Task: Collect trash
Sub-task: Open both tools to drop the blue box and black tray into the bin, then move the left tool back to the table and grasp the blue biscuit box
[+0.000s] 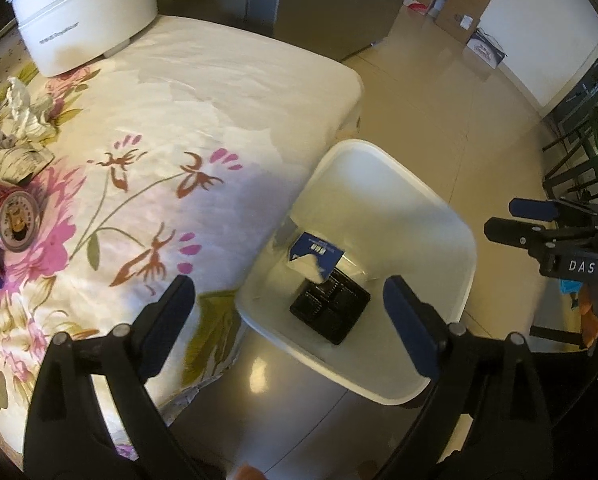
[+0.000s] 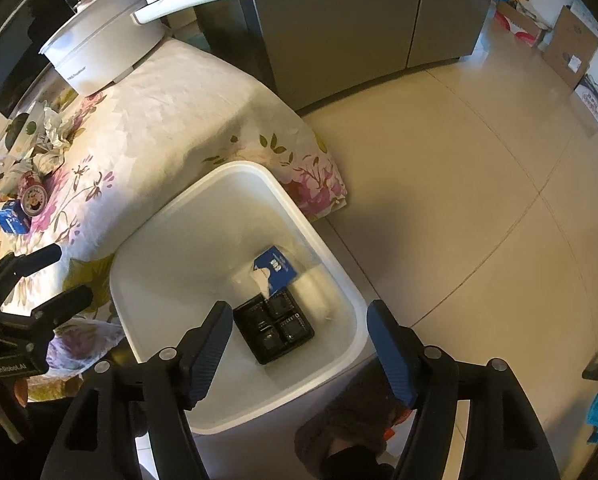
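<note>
A white trash bin (image 1: 451, 240) (image 2: 147, 248) stands on the floor beside the table. Inside lie a black plastic tray (image 1: 331, 308) (image 2: 275, 324) and a blue-and-white packet (image 1: 315, 256) (image 2: 277, 270). My left gripper (image 1: 291, 316) is open and empty above the bin's near edge. My right gripper (image 2: 301, 340) is open and empty over the bin; it also shows in the left wrist view (image 1: 519, 220). On the table lie a red can (image 1: 11, 216) (image 2: 33, 196), crumpled paper (image 1: 23, 108) (image 2: 55, 128) and a small blue box (image 2: 11, 218).
A floral tablecloth (image 1: 187, 120) covers the table. A white pot (image 1: 83, 12) (image 2: 103, 52) stands at its far end. Grey cabinets (image 2: 339, 20) and cardboard boxes (image 1: 463, 4) line the far wall. A black frame (image 1: 579, 152) stands at right.
</note>
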`<state>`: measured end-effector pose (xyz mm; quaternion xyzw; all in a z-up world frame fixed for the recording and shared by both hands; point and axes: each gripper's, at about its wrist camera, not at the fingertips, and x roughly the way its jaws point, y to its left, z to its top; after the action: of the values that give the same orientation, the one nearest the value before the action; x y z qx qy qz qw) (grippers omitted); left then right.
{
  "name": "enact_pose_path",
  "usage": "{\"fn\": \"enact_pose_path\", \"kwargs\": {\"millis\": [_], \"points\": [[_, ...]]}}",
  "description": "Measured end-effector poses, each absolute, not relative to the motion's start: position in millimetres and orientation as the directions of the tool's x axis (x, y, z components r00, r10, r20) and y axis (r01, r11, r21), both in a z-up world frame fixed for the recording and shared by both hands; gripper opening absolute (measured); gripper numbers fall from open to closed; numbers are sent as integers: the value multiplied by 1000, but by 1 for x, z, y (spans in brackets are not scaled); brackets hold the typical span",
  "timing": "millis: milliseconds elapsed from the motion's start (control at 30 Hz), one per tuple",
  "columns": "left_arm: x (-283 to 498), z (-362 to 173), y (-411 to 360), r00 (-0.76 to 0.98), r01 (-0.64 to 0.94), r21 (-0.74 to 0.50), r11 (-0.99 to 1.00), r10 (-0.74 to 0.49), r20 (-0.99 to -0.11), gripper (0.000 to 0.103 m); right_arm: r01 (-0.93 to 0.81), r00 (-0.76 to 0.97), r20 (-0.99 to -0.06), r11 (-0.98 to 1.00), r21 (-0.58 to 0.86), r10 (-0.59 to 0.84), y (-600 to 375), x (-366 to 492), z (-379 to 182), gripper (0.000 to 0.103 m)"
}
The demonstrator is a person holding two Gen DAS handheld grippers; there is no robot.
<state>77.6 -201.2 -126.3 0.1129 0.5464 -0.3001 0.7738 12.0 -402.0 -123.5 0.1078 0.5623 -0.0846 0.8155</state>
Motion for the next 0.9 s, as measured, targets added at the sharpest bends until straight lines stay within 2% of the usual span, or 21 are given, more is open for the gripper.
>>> {"fn": "enact_pose_path", "kwargs": {"millis": [900], "points": [[103,-99,-108,323,443,-135,886,-298,-898,95,131,422,-907,990,52,-8,-335,50,-93,78]]}}
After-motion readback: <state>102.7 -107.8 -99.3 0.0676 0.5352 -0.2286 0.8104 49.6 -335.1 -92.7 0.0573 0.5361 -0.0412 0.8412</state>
